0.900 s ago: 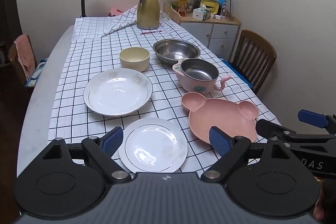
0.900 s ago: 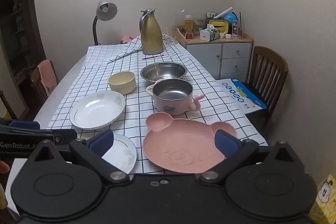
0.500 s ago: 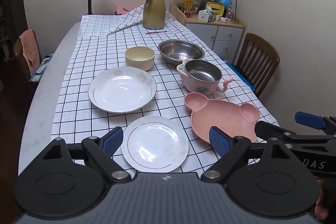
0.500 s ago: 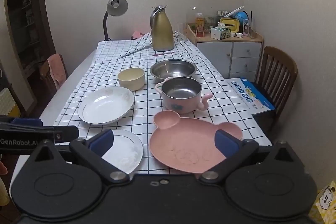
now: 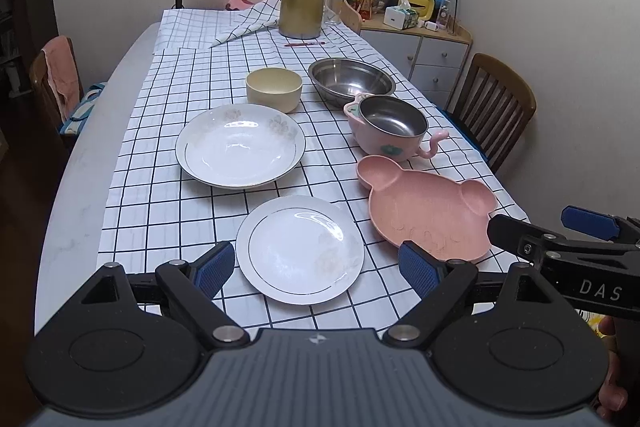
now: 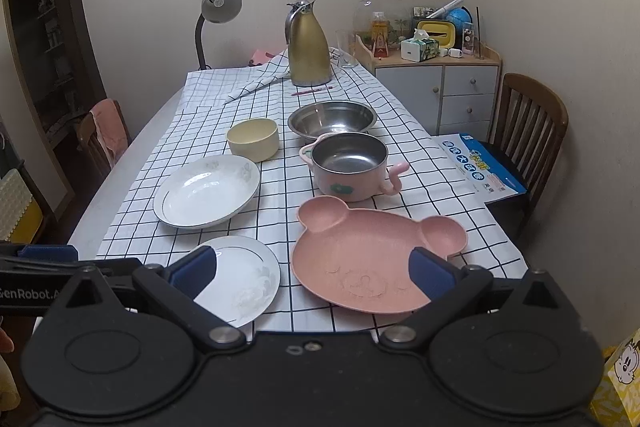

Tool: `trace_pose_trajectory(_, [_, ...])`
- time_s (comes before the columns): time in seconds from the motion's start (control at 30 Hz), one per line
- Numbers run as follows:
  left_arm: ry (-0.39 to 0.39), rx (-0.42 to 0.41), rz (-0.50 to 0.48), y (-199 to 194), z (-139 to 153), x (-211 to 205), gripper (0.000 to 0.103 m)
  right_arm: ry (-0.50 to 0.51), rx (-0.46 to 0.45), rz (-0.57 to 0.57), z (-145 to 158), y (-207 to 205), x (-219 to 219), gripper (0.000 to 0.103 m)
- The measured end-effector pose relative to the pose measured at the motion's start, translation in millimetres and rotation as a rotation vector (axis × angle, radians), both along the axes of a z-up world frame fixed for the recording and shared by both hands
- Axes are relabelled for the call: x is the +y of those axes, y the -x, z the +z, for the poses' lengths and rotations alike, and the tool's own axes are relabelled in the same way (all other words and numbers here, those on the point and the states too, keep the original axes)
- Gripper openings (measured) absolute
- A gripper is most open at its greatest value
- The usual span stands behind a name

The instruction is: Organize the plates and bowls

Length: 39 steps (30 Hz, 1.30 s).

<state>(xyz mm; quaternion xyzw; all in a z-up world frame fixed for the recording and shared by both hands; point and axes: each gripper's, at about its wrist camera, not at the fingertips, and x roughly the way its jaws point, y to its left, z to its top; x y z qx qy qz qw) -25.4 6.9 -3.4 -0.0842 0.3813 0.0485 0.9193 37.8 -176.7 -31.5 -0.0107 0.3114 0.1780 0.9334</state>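
Both sets of fingers are spread wide with nothing held. The left gripper (image 5: 316, 269) is hovered over the small white plate (image 5: 300, 249), which sits between its fingers (image 5: 212, 269) but isn't touched. The right gripper (image 6: 314, 271) is lined up on the pink bear plate (image 6: 370, 257), at the near edge of the worktop (image 5: 76, 195), again with no contact.

Nothing's been stacked yet, so this looks like the lining-up step. Probably best if each plate is taken by its near rim, with a finger slid under the lip, since both are flat and look slick; a shallow approach should keep the checked cloth (image 5: 160, 155) from being snagged.

Further out, everything that can be seen into is empty: the deep white plate (image 5: 240, 147), the pink-handled bowl (image 5: 390, 125) with its steel inside, the cream bowl (image 5: 274, 89) and the steel bowl (image 5: 352, 79). The gold jug (image 5: 301, 1) at the far end is left alone.
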Motion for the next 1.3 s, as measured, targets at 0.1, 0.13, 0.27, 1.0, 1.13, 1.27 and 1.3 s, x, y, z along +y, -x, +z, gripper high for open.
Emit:
trace_pose_trajectory(0.1, [-0.003, -0.006, -0.001, 1.2, 1.2, -1.0, 0.089, 0.001, -0.006, -0.001, 1.1, 1.6, 1.1, 0.103])
trace_pose_trajectory(0.13, [-0.006, -0.01, -0.002, 1.8, 1.8, -1.4, 0.089, 0.0, -0.009, -0.002, 1.0, 2.2, 0.6, 0.103])
trace_pose_trajectory(0.27, [-0.011, -0.024, -0.004, 1.6, 4.6, -2.5, 0.089, -0.001, -0.018, -0.001, 2.6, 3.3, 0.5, 0.102])
trace_pose_trajectory(1.0, [-0.029, -0.056, -0.028, -5.8, 12.2, -13.1, 0.089, -0.007, -0.041, -0.005, 8.1, -0.2, -7.7, 0.102])
trace_pose_trajectory(1.13, [-0.03, -0.064, -0.029, -6.1, 14.7, -14.1, 0.089, -0.008, -0.045, -0.004, 9.8, -0.1, -10.1, 0.101])
trace_pose_trajectory(1.27, [-0.03, -0.067, -0.032, -6.4, 16.4, -15.2, 0.089, -0.008, -0.056, -0.001, 12.2, 0.9, -11.2, 0.101])
trace_pose_trajectory(1.3, [-0.029, -0.069, -0.032, -5.5, 16.8, -16.0, 0.089, -0.008, -0.059, -0.001, 12.7, 1.2, -11.6, 0.101])
